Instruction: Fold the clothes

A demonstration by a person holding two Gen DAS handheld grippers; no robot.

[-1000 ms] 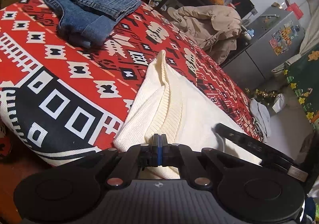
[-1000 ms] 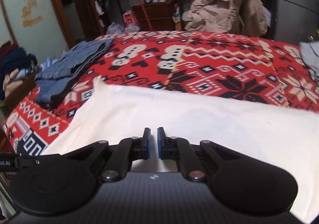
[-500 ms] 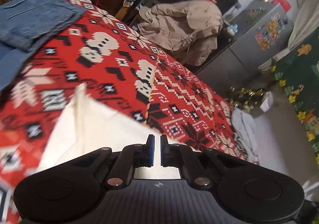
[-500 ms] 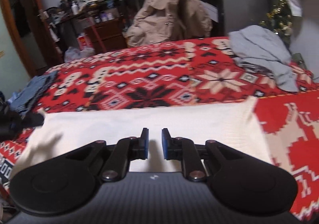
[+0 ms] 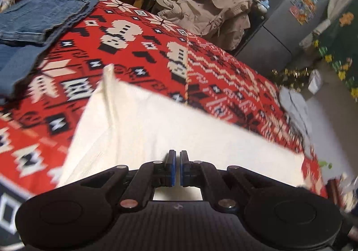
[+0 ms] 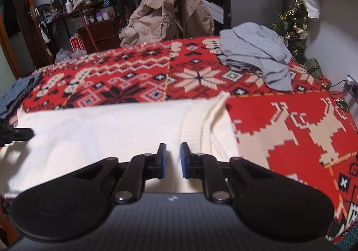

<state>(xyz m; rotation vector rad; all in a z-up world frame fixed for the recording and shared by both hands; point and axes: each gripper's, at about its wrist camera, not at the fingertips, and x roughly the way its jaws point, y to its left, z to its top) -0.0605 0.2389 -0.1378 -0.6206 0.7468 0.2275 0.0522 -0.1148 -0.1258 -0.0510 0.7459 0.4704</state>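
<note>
In the left wrist view I see the left gripper (image 5: 176, 167) at the bottom centre of the frame, its blue pads (image 5: 171, 168) standing nearly together with only a thin slit between them and nothing in that slit. The cream sweater (image 5: 156, 130) lies flat on the red patterned blanket (image 5: 138, 49) and fills the middle of the frame directly above the fingertips, with one corner raised toward the upper left. Folded jeans (image 5: 38, 18) sit on the blanket in the upper left, apart from the sweater. A tan coat (image 5: 208, 9) hangs at the top centre, beyond the blanket edge. In the right wrist view the right gripper (image 6: 171, 159) occupies the bottom centre; its jaws stand a little apart with a clear gap, and no cloth is caught between them. The sweater (image 6: 100, 130) spreads across the left and middle of the frame, its ribbed hem (image 6: 201, 125) just above and right of the fingertips. A fingertip of the left gripper (image 6: 20, 134) shows at the left edge, over the sweater's far end; I cannot tell whether it touches the cloth. A crumpled grey garment (image 6: 255, 54) rests on the blanket in the upper right, well apart from the sweater. The coat (image 6: 170, 7) is at the top centre.
</note>
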